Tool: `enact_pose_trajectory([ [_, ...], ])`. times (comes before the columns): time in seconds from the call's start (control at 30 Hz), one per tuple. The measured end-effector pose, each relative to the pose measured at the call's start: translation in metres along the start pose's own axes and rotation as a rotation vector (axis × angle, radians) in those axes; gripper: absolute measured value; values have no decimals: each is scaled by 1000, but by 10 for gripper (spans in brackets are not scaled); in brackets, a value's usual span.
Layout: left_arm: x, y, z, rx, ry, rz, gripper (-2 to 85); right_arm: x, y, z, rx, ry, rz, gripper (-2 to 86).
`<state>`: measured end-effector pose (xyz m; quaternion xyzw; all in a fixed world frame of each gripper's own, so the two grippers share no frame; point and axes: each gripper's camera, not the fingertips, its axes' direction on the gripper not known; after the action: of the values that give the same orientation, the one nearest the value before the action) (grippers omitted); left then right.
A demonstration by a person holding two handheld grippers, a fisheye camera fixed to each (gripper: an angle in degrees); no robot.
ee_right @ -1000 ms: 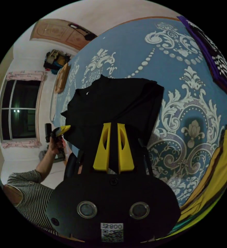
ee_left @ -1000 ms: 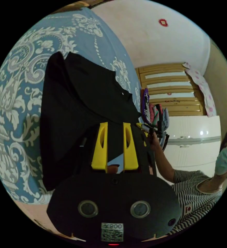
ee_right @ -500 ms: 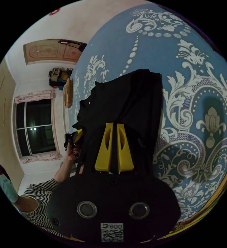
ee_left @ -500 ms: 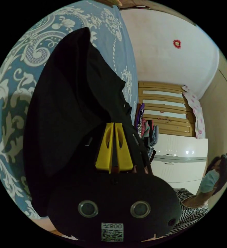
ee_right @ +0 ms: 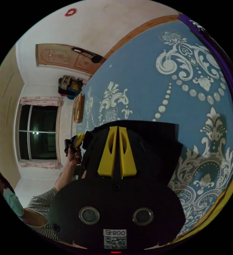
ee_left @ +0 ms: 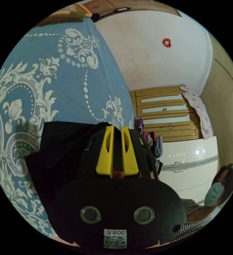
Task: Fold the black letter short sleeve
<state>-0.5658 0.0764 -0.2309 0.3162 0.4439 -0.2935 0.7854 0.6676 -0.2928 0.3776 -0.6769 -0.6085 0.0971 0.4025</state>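
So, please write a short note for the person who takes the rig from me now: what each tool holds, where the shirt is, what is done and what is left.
Left tool: jaws nearly closed, black fabric between them, at the shirt's edge.
Right tool: jaws almost touching, also at the shirt's edge; a firm grip cannot be confirmed.
Shirt: lies folded in a compact dark block on the blue bedspread.
Done: the fold looks laid down.
Left: probably open both tools, pull back, and smooth the edges if needed.
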Motion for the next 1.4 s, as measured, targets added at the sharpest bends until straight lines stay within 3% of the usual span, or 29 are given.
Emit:
enact_pose_trajectory([
  [0.17, 4, 8, -6, 22, 28, 73, 71, 0, -8, 7, 50, -94, 18, 22],
  [0.27, 10, 24, -9, -54, -13, 139, 70, -6, -10, 19, -7, -71, -13, 25],
  [0.43, 0, 42, 2, -220, -148, 78, 61, -17, -3, 42, -99, -23, -69, 25],
  [0.77, 0, 2, -7, -82, -212, 12, 13, -36, 5, 90, -229, 84, -119, 13],
  [1.0, 33, -42, -32, 63, -179, 133, 11, -59, 2, 110, -253, 173, -213, 6],
  [1.17, 35, -20, -29, -70, -127, 177, 20, -67, -9, 126, -250, 136, -224, 5],
  [1.4, -1, 12, -15, -207, -176, 29, 15, -60, -18, 142, -226, 19, -150, 2],
])
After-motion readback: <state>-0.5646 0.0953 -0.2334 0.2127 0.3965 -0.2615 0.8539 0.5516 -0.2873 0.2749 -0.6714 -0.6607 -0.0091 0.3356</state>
